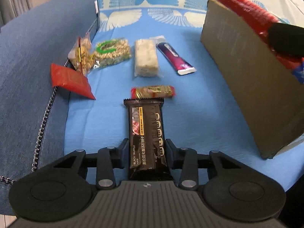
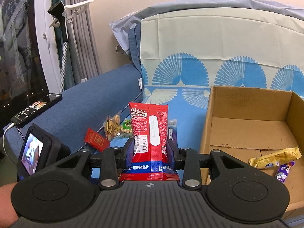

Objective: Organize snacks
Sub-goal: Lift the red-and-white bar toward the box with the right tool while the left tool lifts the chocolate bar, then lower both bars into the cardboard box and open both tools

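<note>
- Blue sofa seat (image 1: 199,114), fan-print cover behind, denim armrest (image 1: 28,66) on one side.
- Your left gripper (image 1: 146,146) has the black truffle cracker pack (image 1: 146,133) between its fingers; whether the pads still press it, can't tell.
- Your right gripper (image 2: 150,148) pinches the red spicy-strip pouch (image 2: 150,133) upright, beside the cardboard box (image 2: 207,123).
- Box floor holds a yellow bar (image 2: 275,156) and a purple wrapper (image 2: 284,172).
- Just past the black pack: a red-gold candy bar (image 1: 153,92).
- Farther: red packet (image 1: 70,79), nut bag (image 1: 82,55), green-label puffed snack (image 1: 112,52), white rice bar (image 1: 146,58), purple bar (image 1: 175,58).
- Phone (image 2: 36,109) lies on the armrest.
</note>
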Tool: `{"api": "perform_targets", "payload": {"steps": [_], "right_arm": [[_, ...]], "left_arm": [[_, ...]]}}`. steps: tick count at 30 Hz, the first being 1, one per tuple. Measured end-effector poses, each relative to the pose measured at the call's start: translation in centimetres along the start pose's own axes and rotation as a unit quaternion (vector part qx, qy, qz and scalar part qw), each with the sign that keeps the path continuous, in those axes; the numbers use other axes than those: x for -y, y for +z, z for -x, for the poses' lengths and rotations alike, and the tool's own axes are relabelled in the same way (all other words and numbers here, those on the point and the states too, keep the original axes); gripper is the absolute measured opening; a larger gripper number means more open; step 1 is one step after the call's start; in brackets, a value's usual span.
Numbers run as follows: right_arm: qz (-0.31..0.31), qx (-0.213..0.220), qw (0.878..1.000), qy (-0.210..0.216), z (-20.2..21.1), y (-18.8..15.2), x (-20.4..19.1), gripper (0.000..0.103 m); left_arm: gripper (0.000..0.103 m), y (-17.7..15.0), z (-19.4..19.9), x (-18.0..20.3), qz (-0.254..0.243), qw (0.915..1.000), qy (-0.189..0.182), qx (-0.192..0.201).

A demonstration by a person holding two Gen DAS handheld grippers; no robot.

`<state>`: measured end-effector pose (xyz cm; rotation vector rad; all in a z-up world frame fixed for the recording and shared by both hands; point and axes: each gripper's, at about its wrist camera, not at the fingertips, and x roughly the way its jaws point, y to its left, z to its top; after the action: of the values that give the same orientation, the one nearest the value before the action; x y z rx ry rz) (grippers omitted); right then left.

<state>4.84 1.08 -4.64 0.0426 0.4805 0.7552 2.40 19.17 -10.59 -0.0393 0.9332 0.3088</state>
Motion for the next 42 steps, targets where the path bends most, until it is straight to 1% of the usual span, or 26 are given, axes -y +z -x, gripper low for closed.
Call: {"api": "perform_targets", "payload": {"steps": [2,4,6,9,15,19,24,28,35,38,42], "right_arm": [[-0.003,0.0,1.0,-0.003,0.0,0.0,0.1,0.037],[-0.005,0.002,1.0,-0.004,0.0,0.1,0.1,0.037],[-0.009,0.005,1.0,-0.006,0.0,0.2,0.2,0.037],[-0.015,0.011,1.0,-0.008,0.1,0.4,0.4,0.037],[-0.03,0.032,0.999,-0.006,0.8,1.5,0.7,0.037],[-0.035,0.046,0.998,-0.003,1.6,2.4,1.0,0.037],[-0.051,0.062,0.997,-0.009,2.7,3.5,1.9,0.037],[-0.071,0.076,0.994,-0.023,3.6,4.3,3.1,0.037],[-0.107,0.095,0.987,-0.073,4.7,5.4,5.8,0.037],[-0.128,0.091,0.982,-0.105,4.9,5.5,7.5,0.037],[-0.167,0.08,0.972,-0.144,4.9,5.3,10.1,0.037]], "left_arm": [[0.043,0.0,0.9,-0.3,0.012,0.9996,-0.008,0.023],[0.043,0.0,2.0,-1.1,0.038,0.9977,-0.031,0.047],[0.043,0.1,3.1,-1.9,0.065,0.9949,-0.048,0.06],[0.043,0.0,4.5,-2.7,0.097,0.9909,-0.067,0.064],[0.043,0.4,6.4,-2.2,0.093,0.9894,-0.081,0.076],[0.043,1.3,7.0,-2.3,0.118,0.9856,-0.092,0.079],[0.043,3.7,7.5,-2.0,0.141,0.9812,-0.104,0.082],[0.043,6.5,8.0,-1.0,0.15,0.9775,-0.114,0.094],[0.043,11.8,8.8,2.5,0.15,0.9692,-0.15,0.126],[0.043,13.8,8.8,4.5,0.146,0.9656,-0.168,0.135],[0.043,15.9,8.3,7.5,0.134,0.9626,-0.186,0.144]]}}
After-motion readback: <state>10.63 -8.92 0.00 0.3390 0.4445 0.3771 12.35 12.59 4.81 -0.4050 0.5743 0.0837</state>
